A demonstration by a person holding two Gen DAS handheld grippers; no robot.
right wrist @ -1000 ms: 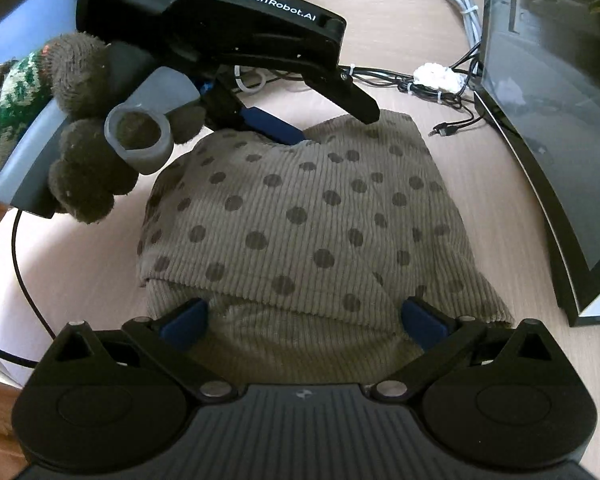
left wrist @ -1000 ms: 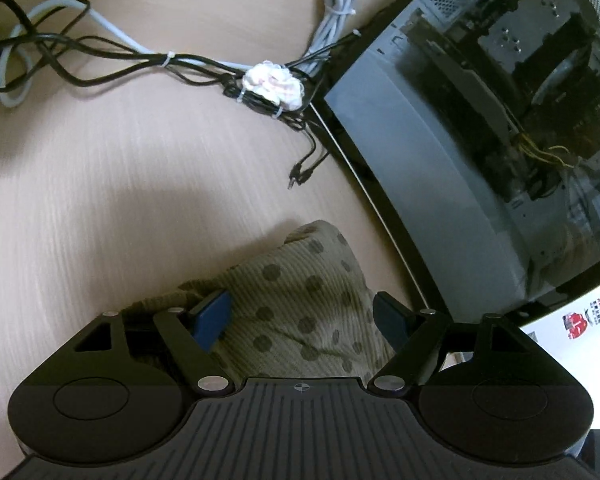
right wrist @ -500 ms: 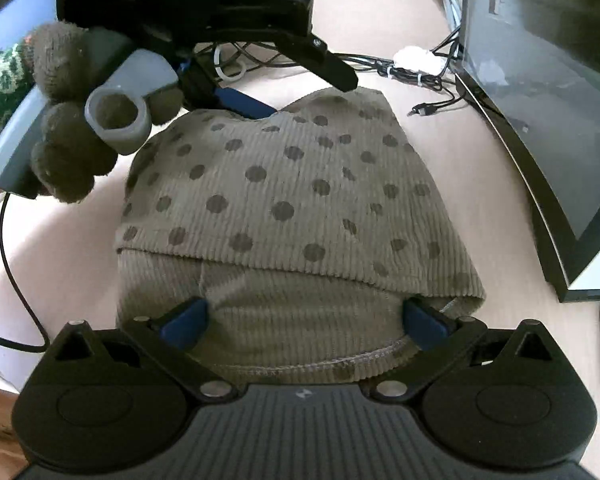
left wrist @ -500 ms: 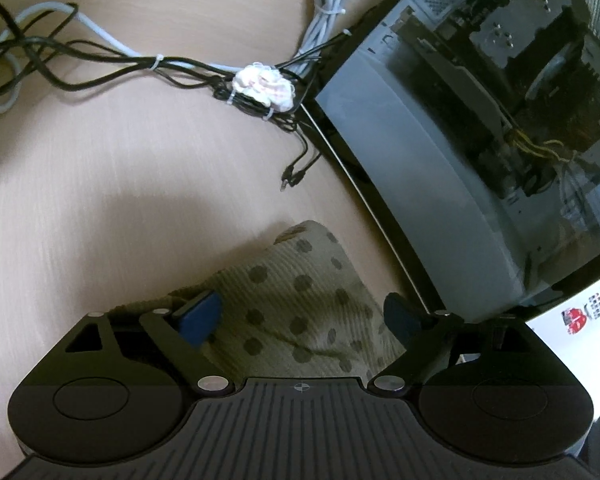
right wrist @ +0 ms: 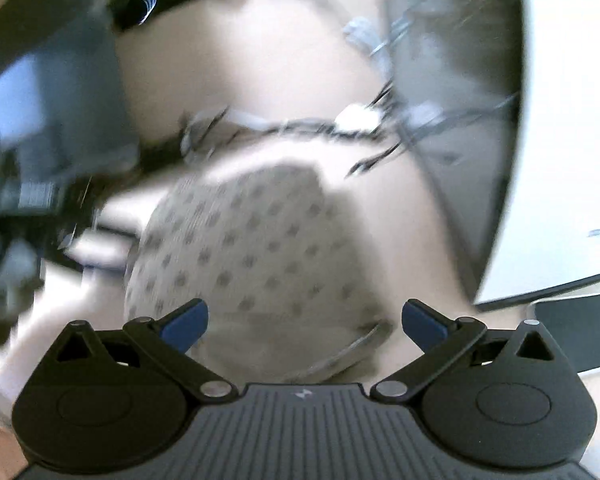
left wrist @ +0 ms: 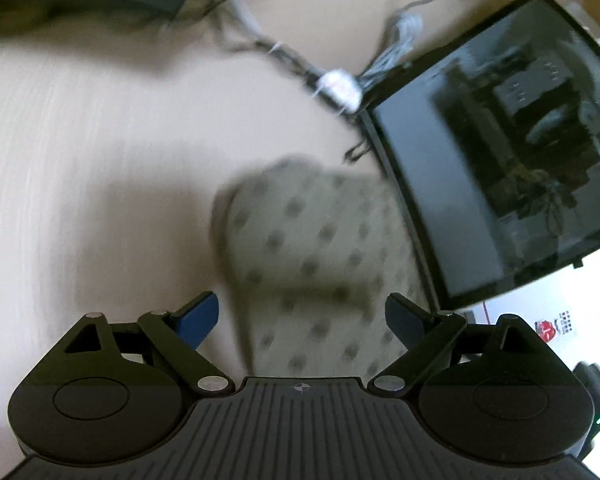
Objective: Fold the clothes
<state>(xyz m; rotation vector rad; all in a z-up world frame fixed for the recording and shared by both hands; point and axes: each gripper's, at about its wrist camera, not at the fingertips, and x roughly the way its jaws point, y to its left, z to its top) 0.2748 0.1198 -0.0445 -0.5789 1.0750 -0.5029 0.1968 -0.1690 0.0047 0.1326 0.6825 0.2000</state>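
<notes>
left gripper (right wrist: 16, 200) only in right view

No legible text (all blurred)

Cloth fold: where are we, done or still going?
Looks mostly done: the dotted cloth lies on the desk as a compact bundle with one layer lapped over another. In hand: nothing. The left gripper has just been opening and stands clear of the cloth; the right gripper is open too. Left: perhaps a tidy-up, but blur hides the edges.
</notes>
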